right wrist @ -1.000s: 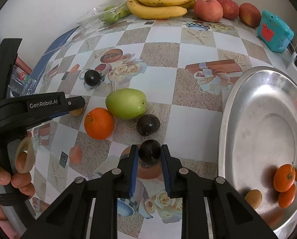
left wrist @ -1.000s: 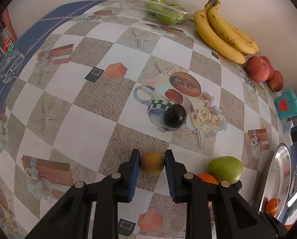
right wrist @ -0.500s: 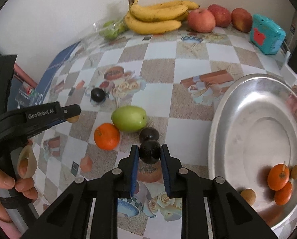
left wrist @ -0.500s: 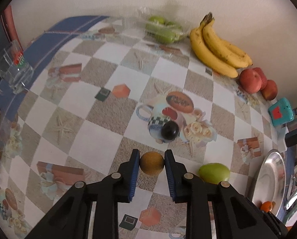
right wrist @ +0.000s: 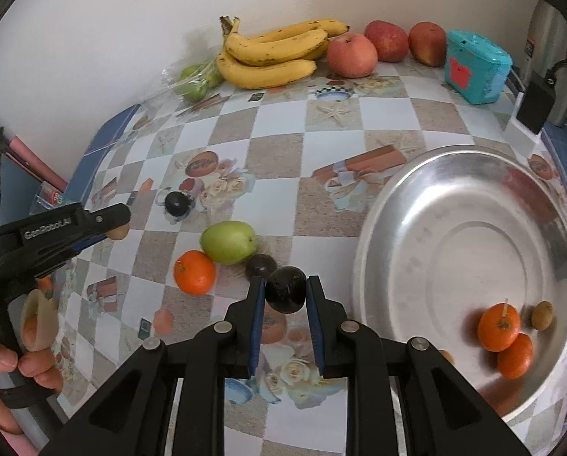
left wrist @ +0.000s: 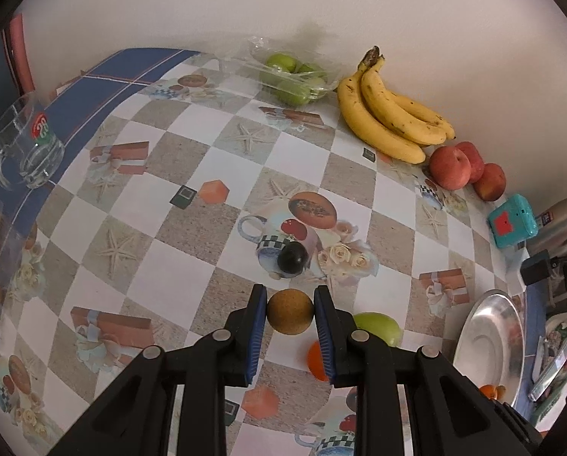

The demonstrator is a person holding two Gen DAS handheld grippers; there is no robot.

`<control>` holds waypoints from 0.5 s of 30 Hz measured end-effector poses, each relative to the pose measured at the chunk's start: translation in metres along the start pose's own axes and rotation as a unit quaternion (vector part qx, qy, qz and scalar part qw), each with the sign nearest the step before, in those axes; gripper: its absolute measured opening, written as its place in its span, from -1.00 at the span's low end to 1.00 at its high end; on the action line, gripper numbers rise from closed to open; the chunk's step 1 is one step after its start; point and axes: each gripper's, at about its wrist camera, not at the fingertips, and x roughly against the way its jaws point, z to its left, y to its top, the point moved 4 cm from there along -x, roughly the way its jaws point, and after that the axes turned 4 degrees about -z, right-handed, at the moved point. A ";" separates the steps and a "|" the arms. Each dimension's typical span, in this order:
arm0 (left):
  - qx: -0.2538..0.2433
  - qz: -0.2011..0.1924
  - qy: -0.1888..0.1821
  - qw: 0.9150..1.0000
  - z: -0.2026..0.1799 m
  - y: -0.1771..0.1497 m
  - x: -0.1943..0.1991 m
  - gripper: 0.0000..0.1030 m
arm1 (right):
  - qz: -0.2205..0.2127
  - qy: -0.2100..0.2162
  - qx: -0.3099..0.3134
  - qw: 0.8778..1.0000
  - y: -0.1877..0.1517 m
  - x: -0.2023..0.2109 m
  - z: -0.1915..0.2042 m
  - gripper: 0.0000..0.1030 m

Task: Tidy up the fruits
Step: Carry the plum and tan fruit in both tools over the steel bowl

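A small round brown fruit point(left wrist: 290, 311) is pinched between the blue pads of the left gripper point(left wrist: 290, 313) and is held clear of the patterned tablecloth point(left wrist: 177, 250). Just ahead of its fingertips a dark plum point(left wrist: 292, 259) is seen lying on the cloth, and just to the right of the fingers a green fruit point(left wrist: 378, 327) and part of an orange point(left wrist: 315, 355) are visible. Far ahead, against the wall, a bunch of bananas point(left wrist: 390, 114), red apples point(left wrist: 462, 169) and a clear pack of green fruit point(left wrist: 295, 76) are lined up. A glass mug point(left wrist: 29, 144) is seen well off to the left.

A dark round fruit point(right wrist: 285, 294) is gripped between the pads of the right gripper point(right wrist: 285, 296), also lifted off the cloth. A second dark fruit point(right wrist: 260, 266) is found just beyond the left fingertip, touching the green fruit point(right wrist: 228, 241), with the orange point(right wrist: 194, 271) beside it. To the right of the gripper a large metal plate point(right wrist: 454, 197) is set, in which two oranges point(right wrist: 506, 336) and a small brown fruit point(right wrist: 542, 315) are gathered at the near right side. The left gripper point(right wrist: 118, 230) is seen at far left with its brown fruit at the tip. A teal box point(right wrist: 475, 66) is placed far ahead to the right.
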 end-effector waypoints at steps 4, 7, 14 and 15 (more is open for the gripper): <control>-0.004 0.009 -0.012 1.000 -0.010 -0.005 -0.002 -0.47 | 0.001 -0.012 -0.006 1.000 -0.001 0.001 -0.010 -0.56; -0.013 0.014 -0.020 1.000 -0.021 -0.010 -0.002 -0.47 | -0.005 -0.026 -0.013 1.000 0.001 0.006 -0.021 -0.56; -0.043 0.014 -0.031 0.998 -0.046 -0.017 0.003 -0.47 | -0.020 -0.039 -0.061 0.997 0.003 0.020 -0.058 -0.56; -0.049 0.015 -0.034 0.998 -0.051 -0.019 0.002 -0.47 | -0.022 -0.043 -0.069 0.996 0.003 0.021 -0.064 -0.56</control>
